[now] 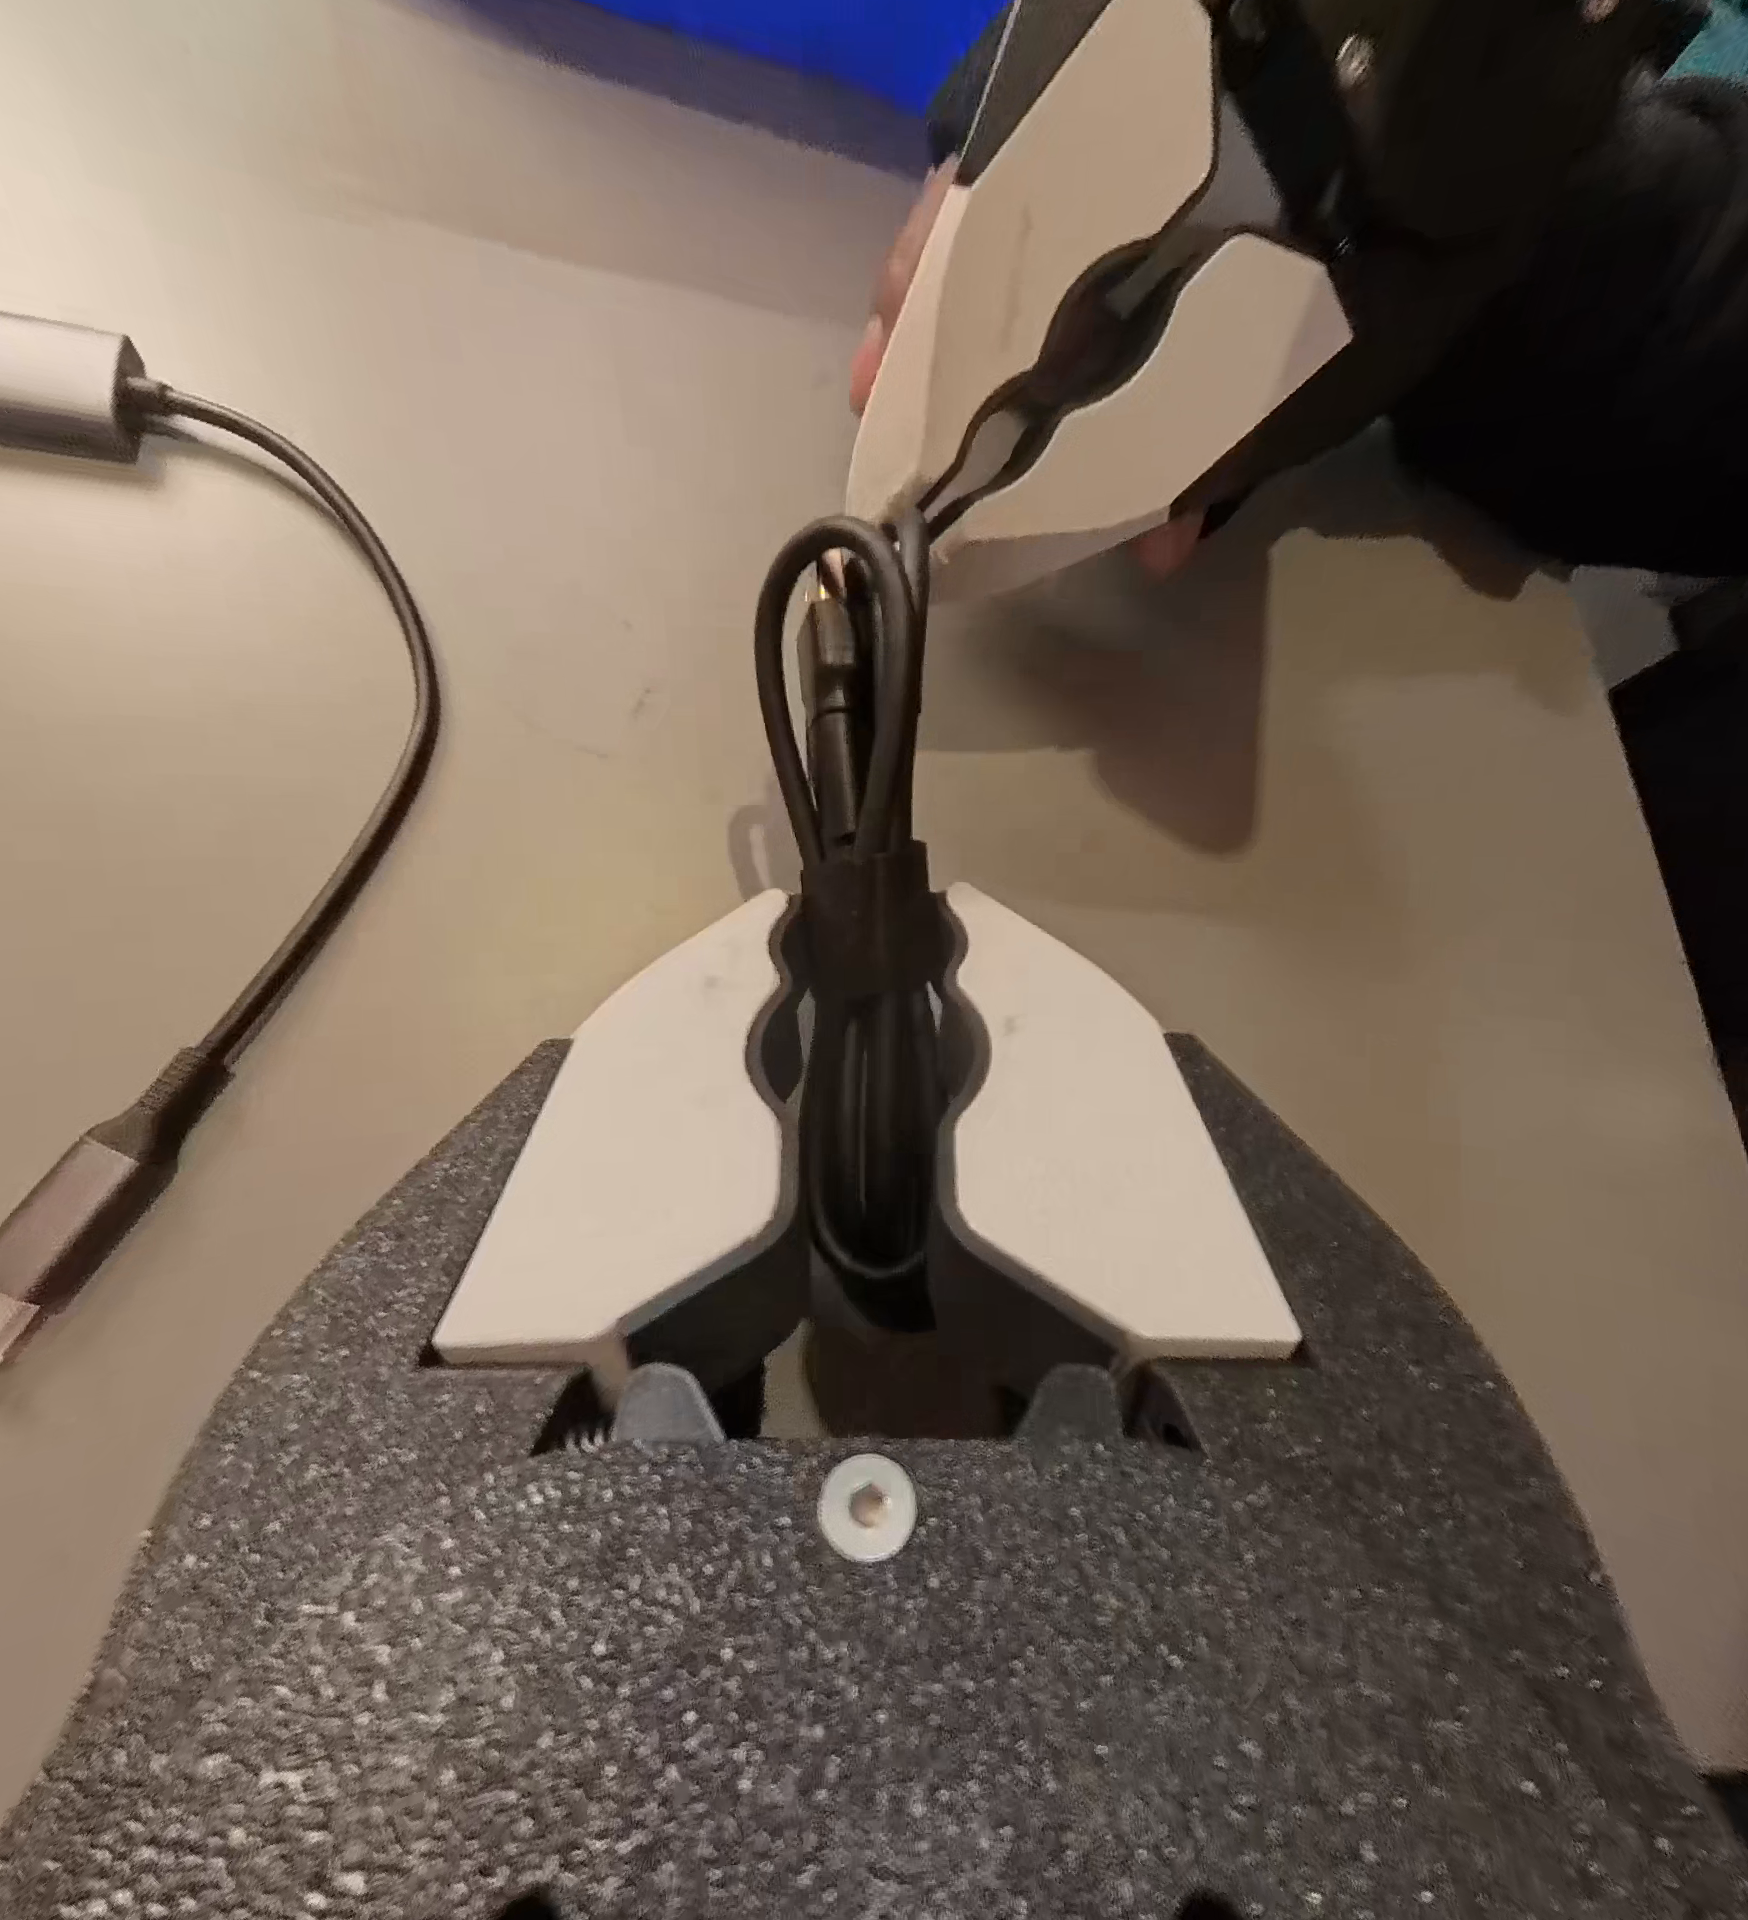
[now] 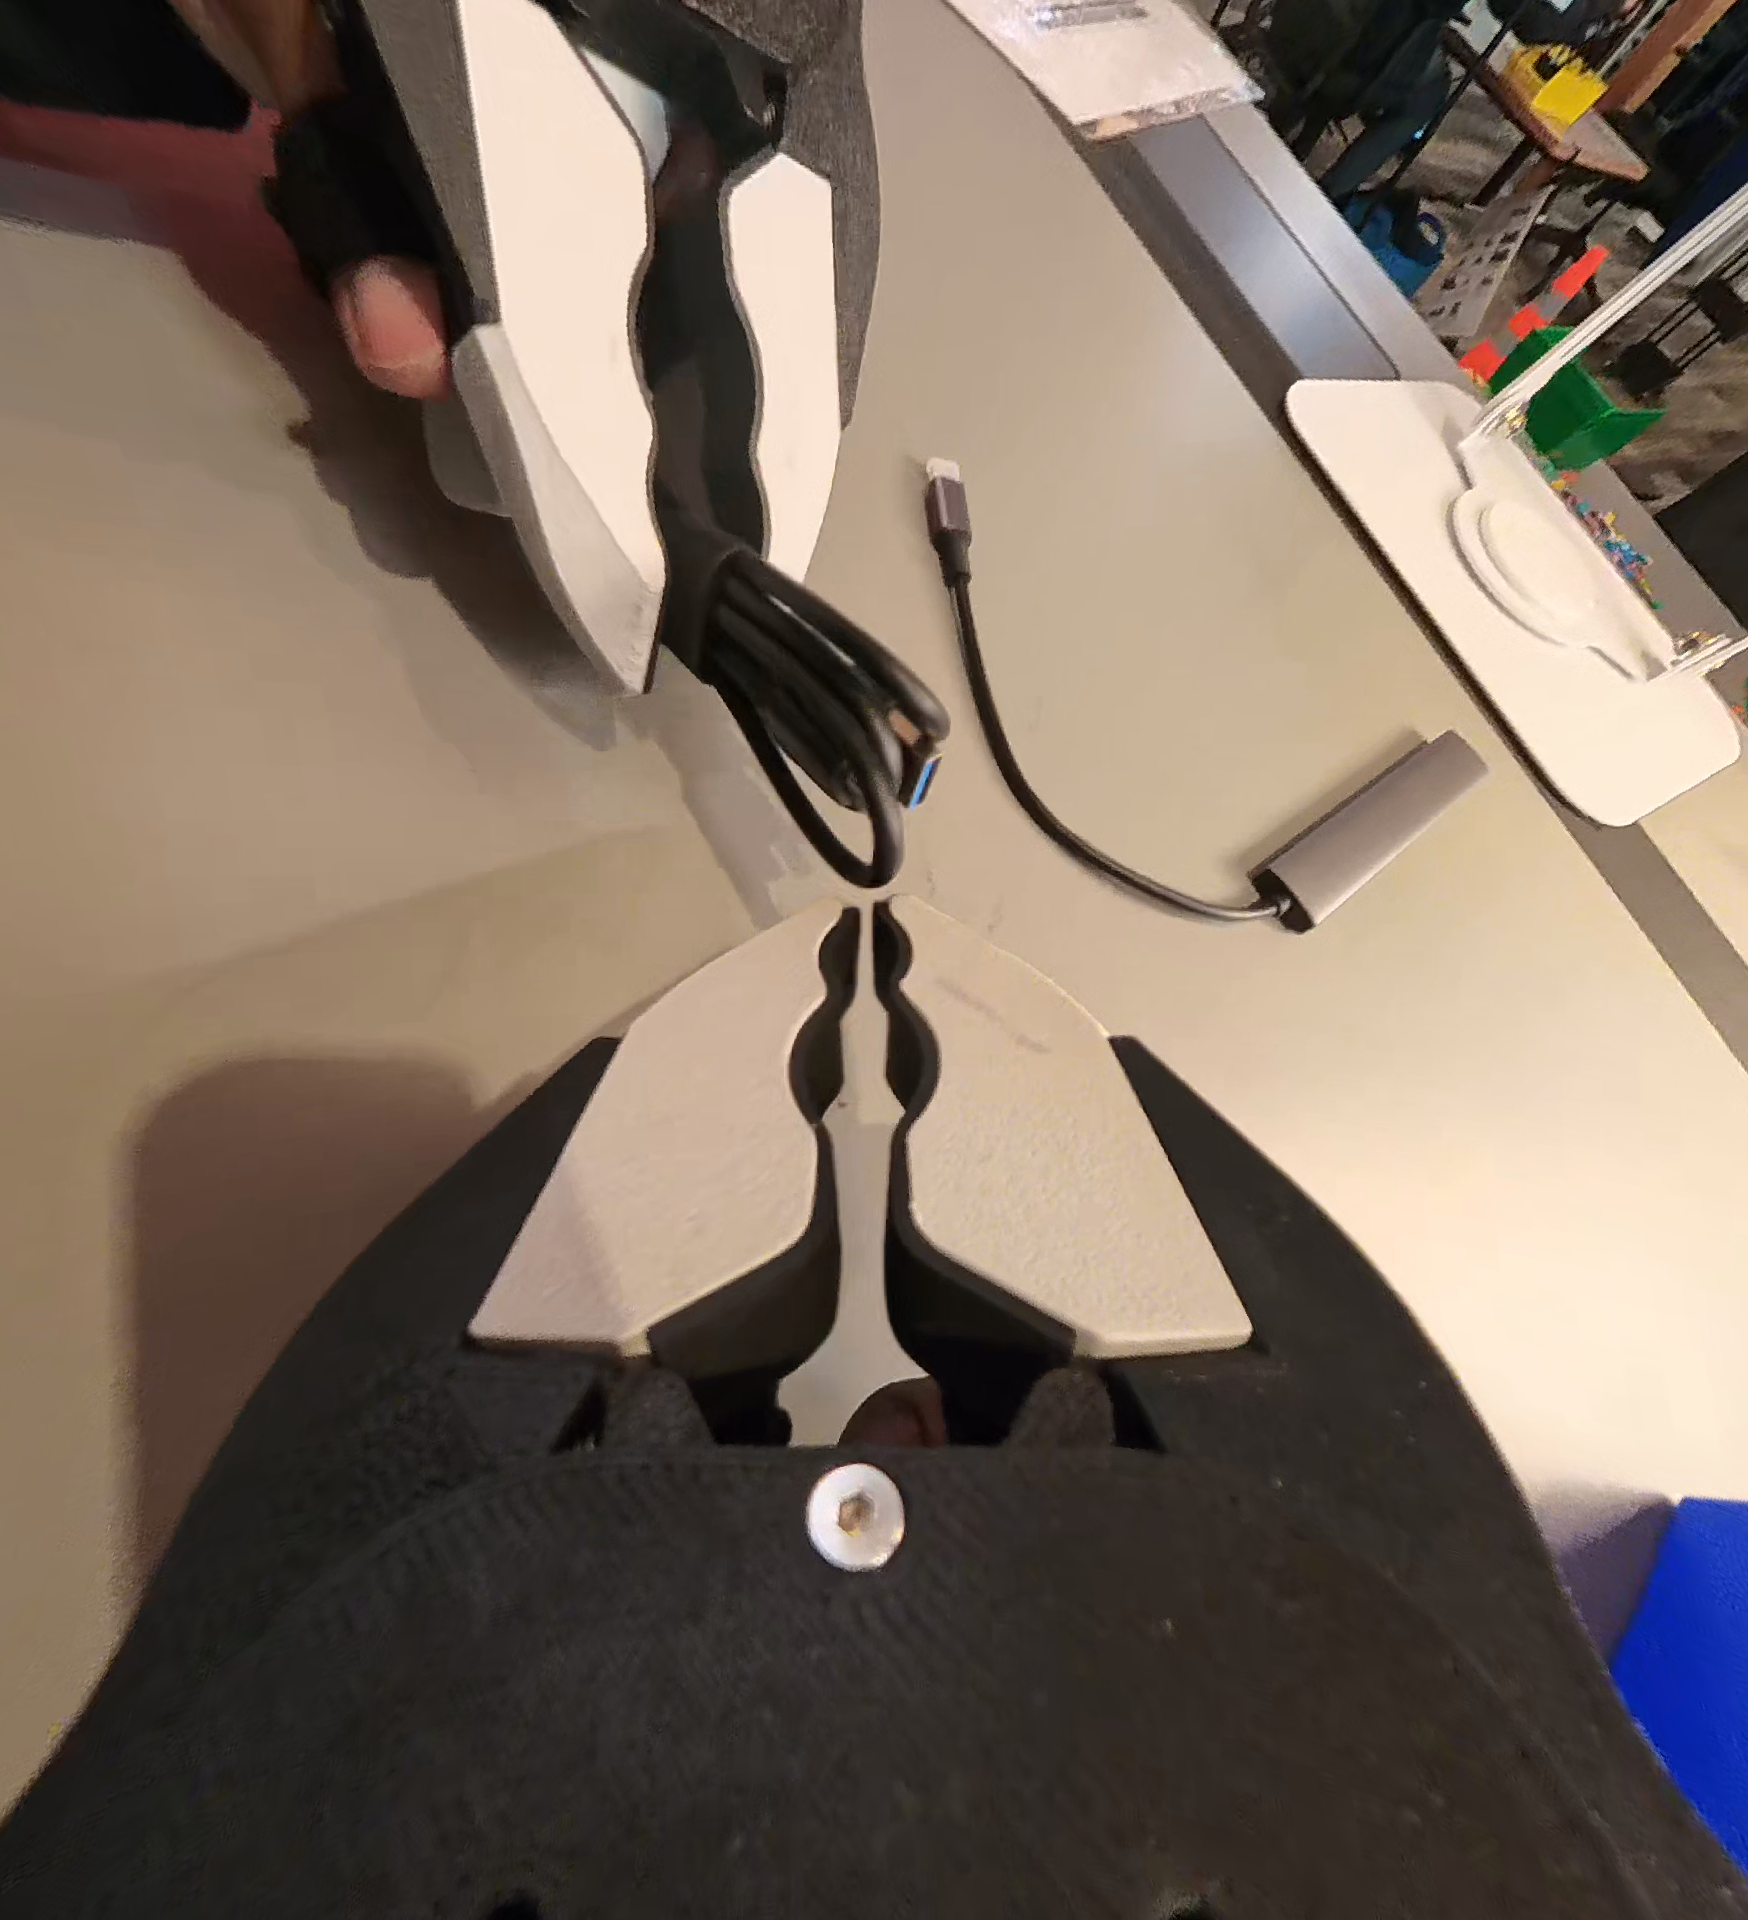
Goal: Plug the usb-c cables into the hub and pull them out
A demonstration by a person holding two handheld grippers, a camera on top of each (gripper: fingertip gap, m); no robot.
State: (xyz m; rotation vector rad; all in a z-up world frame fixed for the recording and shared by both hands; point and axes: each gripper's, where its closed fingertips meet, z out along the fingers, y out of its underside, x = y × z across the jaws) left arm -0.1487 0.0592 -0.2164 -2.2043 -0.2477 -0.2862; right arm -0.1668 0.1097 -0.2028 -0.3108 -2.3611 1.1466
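Note:
My left gripper (image 1: 865, 904) is shut on a bundled black cable (image 1: 854, 1039), gripped at its black strap, with the loops and a plug (image 1: 834, 644) sticking out past the fingertips. My right gripper (image 2: 868, 914) is closed at its very tips on the end of the cable's outer loop (image 2: 865, 878); in the left wrist view the right gripper (image 1: 917, 530) pinches that loop from above. The grey hub (image 2: 1369, 831) lies on the table with its short black lead ending in a loose grey plug (image 2: 948, 509). The hub (image 1: 18, 374) and its plug (image 1: 49, 1236) also lie left of the bundle.
A white base plate (image 2: 1369, 468) stands at the table's right edge beside the hub. A clear plastic bag (image 2: 1109, 52) lies at the far edge. A blue object (image 2: 1732, 1662) is at the near right. A hand (image 2: 392, 312) holds the left gripper. The grippers' ends are close to 6 cm from one another. The hub (image 1: 18, 374) is about 15 cm from both grippers' fingertips. My right wrist view (image 2: 1304, 877) looks at it from another angle.

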